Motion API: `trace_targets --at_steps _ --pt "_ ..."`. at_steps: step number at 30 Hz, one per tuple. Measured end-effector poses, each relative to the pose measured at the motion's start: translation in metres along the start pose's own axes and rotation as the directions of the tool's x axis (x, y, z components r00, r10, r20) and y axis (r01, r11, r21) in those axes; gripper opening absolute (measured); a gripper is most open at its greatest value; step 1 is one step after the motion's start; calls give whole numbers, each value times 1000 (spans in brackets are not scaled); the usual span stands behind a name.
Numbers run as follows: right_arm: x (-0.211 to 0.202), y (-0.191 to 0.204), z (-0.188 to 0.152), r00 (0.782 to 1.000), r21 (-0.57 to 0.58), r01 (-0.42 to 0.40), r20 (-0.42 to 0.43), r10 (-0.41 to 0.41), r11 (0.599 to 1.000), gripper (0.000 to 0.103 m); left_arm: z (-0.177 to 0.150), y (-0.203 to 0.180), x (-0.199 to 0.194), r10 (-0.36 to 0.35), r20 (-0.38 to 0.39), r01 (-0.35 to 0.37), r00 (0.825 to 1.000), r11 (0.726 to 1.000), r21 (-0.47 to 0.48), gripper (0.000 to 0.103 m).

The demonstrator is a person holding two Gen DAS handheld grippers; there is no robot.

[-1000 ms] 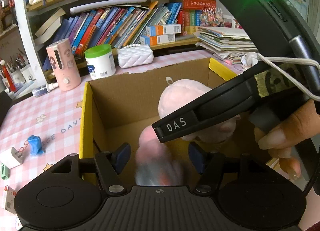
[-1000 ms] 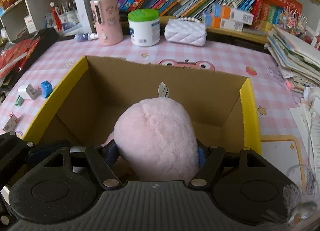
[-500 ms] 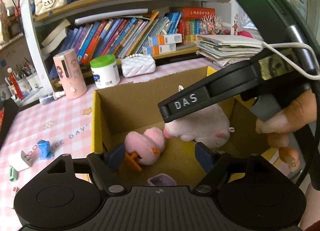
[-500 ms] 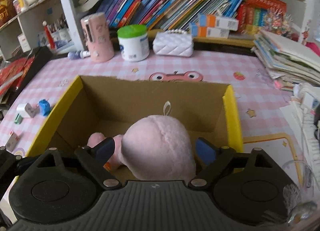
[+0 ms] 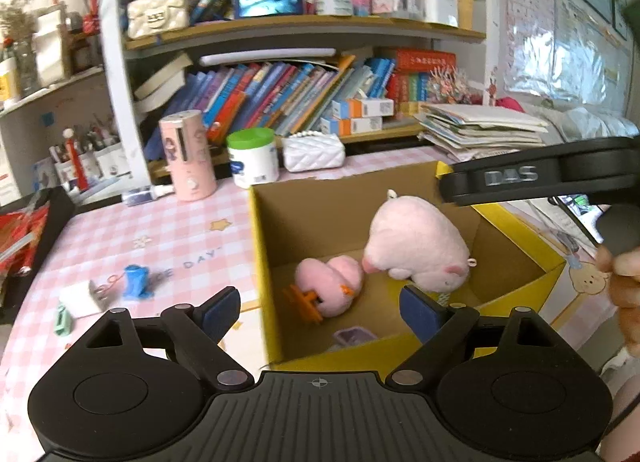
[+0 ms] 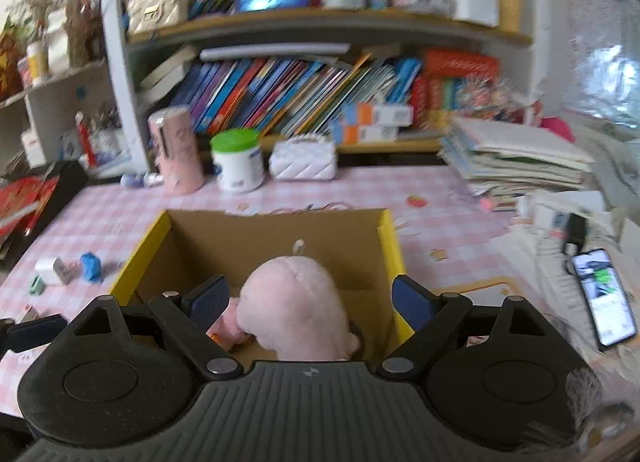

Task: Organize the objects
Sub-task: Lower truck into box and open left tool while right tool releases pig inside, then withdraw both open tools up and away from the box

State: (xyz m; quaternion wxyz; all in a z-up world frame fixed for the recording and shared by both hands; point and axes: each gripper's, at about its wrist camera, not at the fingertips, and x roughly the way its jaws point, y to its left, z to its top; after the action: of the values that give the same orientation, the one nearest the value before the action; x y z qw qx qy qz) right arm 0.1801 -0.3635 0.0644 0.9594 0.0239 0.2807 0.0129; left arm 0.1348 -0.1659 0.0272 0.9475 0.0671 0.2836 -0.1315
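Reading "DAS", right gripper [image 6: 310, 298] fingers spread; left gripper [image 5: 320, 304] fingers opening, empty.

plush pig [image 5: 416, 250] in box [image 5: 264, 258] | small plush [image 5: 332, 286] left, touching

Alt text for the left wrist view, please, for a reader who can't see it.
Two pink plush toys, a large one and a small one, lie inside an open cardboard box on a pink checked table. The left gripper hangs above the box's near corner, its jaws opening with nothing between them. Behind stand a pink bottle, a green-lidded jar and bookshelves.
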Motion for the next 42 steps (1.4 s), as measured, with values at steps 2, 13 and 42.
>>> trace_targets --at_steps 2,13,42 --pt "-11 -2 -6 999 18 24 21 -24 1000 88 -4 3 -7 12 10 -12 1000 1000 2 89" --pt "-59 11 -62 988 89 157 -20 -156 984 88 -40 26 -36 21 -47 -22 999 1000 -22 95" --pt "-106 133 -167 964 -1 64 -258 -62 998 90 -139 91 -113 54 -221 -67 974 996 -54 95"
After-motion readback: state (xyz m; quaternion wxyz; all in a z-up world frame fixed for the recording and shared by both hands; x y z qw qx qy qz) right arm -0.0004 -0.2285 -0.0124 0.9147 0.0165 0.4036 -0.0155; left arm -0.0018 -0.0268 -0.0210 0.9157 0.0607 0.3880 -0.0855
